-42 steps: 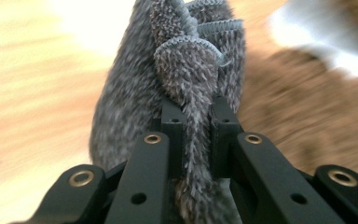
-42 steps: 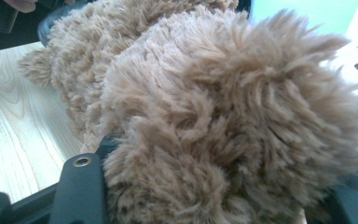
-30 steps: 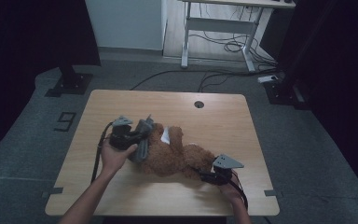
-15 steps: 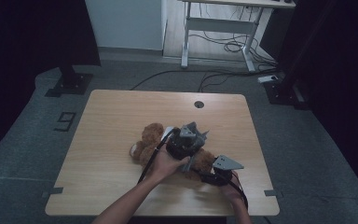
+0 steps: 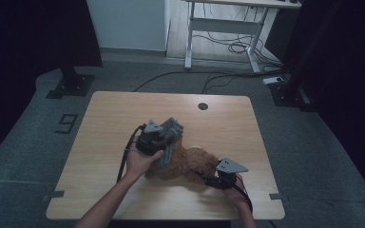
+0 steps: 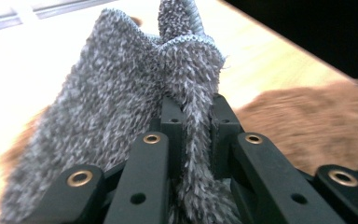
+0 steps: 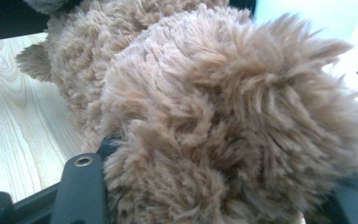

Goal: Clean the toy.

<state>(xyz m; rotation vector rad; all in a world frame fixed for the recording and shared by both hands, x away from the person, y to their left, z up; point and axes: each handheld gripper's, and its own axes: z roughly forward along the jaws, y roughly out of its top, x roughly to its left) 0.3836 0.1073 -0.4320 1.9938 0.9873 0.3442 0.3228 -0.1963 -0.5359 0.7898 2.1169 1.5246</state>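
The plush toy (image 5: 190,164) is shaggy tan-brown — the fuzzy cloth (image 6: 135,93) is speckled grey-and-white; the table (image 5: 123,109) shows pale wood grain.

high view: above, facing forward-down on table (image 5: 123,109) | gripper views: close-up | shared: brown plush (image 5: 190,164)

A light wooden table (image 5: 104,118) carries a brown plush toy (image 5: 190,166) lying near its front edge.

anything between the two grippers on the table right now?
Yes: the brown plush toy lies between them in the high view. The left gripper holds a grey cloth over one end; the right gripper clamps the other end.
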